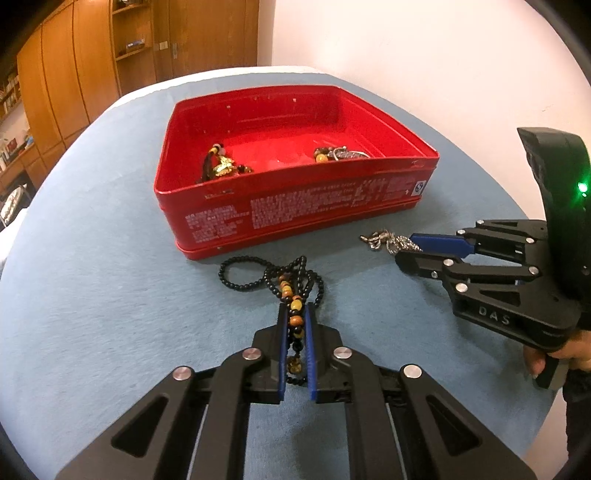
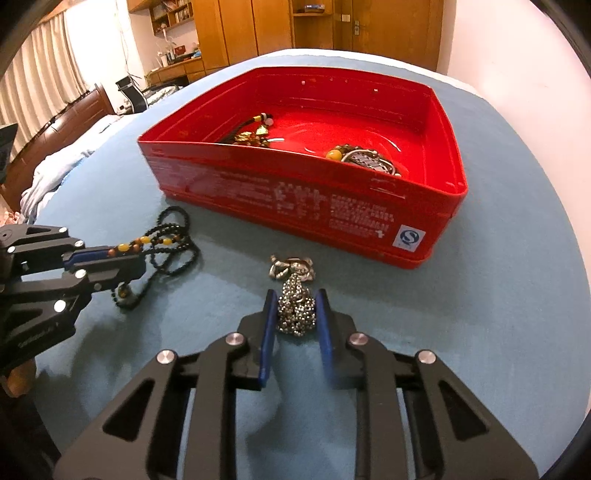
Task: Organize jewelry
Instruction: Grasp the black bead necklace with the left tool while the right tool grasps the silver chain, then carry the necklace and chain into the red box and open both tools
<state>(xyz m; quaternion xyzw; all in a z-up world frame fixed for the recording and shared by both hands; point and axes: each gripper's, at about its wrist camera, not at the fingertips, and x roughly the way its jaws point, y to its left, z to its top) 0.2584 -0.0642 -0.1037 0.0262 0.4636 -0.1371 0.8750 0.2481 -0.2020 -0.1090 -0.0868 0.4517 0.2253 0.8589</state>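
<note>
A red tin box (image 1: 295, 218) (image 2: 295, 199) stands on the blue cloth and holds a gold-and-black piece (image 1: 223, 164) (image 2: 255, 134) and a beaded piece with silver (image 1: 340, 154) (image 2: 364, 158). My left gripper (image 1: 295, 314) (image 2: 133, 254) is shut on a black bead necklace with amber beads (image 1: 291, 291) (image 2: 162, 242) lying in front of the box. My right gripper (image 2: 295, 310) (image 1: 406, 251) has its fingers closed around a silver sparkly pendant (image 2: 295, 310) (image 1: 391, 242) resting on the cloth.
The round table with blue cloth (image 1: 92, 295) (image 2: 480, 314) drops off at its edges. A pink wall (image 1: 443, 55) is behind. Wooden cabinets (image 2: 277, 29), a bed (image 2: 62, 162) and a chair (image 2: 129, 92) stand beyond.
</note>
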